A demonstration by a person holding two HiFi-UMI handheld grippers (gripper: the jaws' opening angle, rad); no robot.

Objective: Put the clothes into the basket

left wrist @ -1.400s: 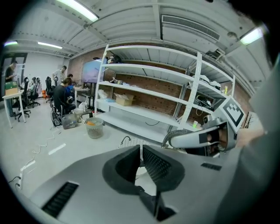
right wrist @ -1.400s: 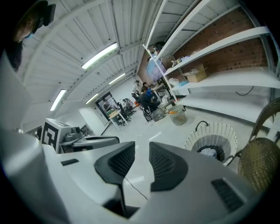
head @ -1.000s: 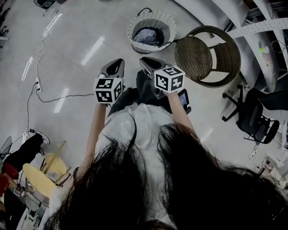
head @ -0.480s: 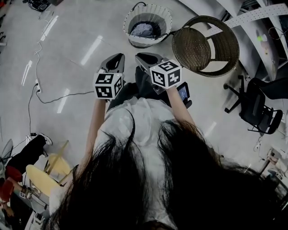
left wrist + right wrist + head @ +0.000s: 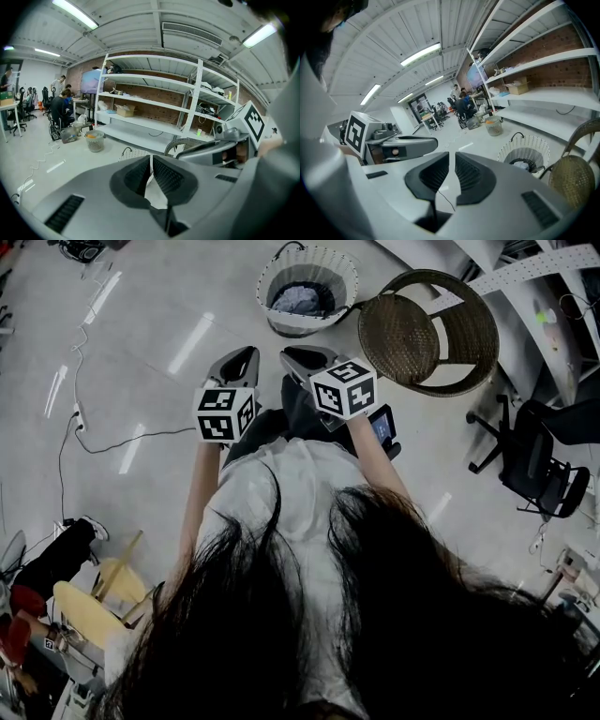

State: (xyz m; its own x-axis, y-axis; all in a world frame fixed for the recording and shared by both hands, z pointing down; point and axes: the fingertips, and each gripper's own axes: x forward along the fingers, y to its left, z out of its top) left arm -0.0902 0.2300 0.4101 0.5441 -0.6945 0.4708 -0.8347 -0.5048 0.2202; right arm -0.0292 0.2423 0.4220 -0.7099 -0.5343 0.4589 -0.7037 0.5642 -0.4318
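Note:
A white mesh basket (image 5: 344,268) stands on the floor ahead of me, with blue-grey clothes (image 5: 300,301) lying inside it. In the right gripper view the basket (image 5: 511,150) sits at the right with the clothes (image 5: 524,165) at its bottom. The left gripper (image 5: 242,357) and right gripper (image 5: 291,354) are held side by side in front of the person's body, short of the basket. Both point toward it and are shut with nothing between the pads. The left gripper (image 5: 151,159) partly hides the basket (image 5: 133,153). No garment is held.
A round wicker chair (image 5: 427,334) stands right beside the basket, on its right. A black office chair (image 5: 534,470) is further right. A cable (image 5: 84,418) runs over the floor at the left, and a yellow stool (image 5: 89,606) stands at the lower left. White shelving (image 5: 154,101) lines the far wall.
Both grippers and the basket sit slightly higher in the head view than a second ago. The grippers stay side by side, jaws shut.

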